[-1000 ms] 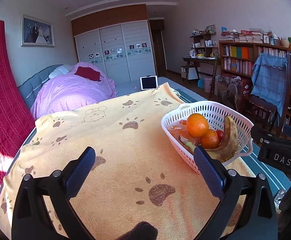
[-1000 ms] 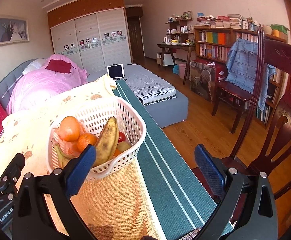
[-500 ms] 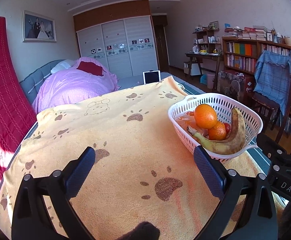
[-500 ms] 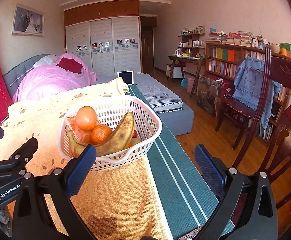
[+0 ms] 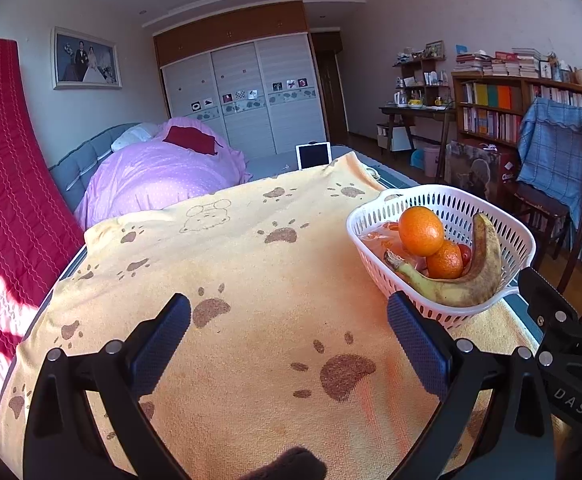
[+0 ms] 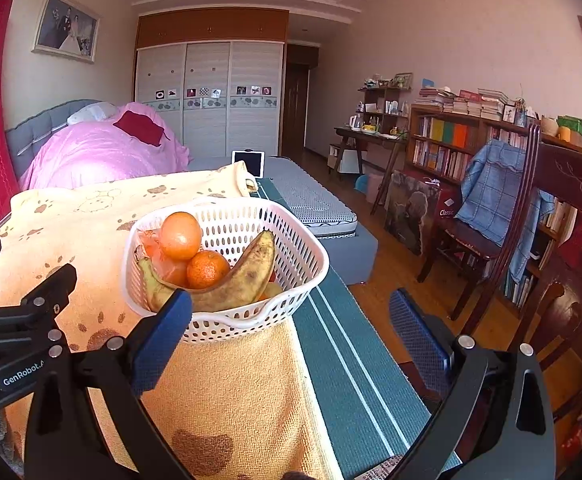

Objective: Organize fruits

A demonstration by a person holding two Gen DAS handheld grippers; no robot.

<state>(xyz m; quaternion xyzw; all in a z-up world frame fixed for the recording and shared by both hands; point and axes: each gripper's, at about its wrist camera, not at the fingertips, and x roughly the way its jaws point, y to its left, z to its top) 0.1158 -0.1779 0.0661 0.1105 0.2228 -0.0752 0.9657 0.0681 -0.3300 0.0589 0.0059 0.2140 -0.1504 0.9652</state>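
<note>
A white slotted basket (image 5: 503,216) (image 6: 303,240) sits on a yellow paw-print towel (image 5: 251,272) (image 6: 71,232) spread over the bed. It holds two oranges (image 5: 421,231) (image 6: 180,236), a spotted banana (image 5: 471,276) (image 6: 243,276), something red and a crinkled plastic wrap. My left gripper (image 5: 289,334) is open and empty above the towel, left of the basket. My right gripper (image 6: 291,328) is open and empty just in front of the basket's near rim. The left gripper's body (image 6: 15,344) shows at the left of the right wrist view.
A pink duvet (image 5: 159,176) and a tablet (image 5: 313,155) lie farther back on the bed. A red quilted cover (image 5: 7,208) hangs on the left. The bed's edge with a green striped sheet (image 6: 351,360) drops to wooden floor; a wooden chair (image 6: 563,248) and bookshelves (image 6: 451,144) stand at the right.
Both grippers have shifted so the basket now sits nearer the centre of the right wrist view and lower right in the left one. Both stay open; the fruit has not moved.
</note>
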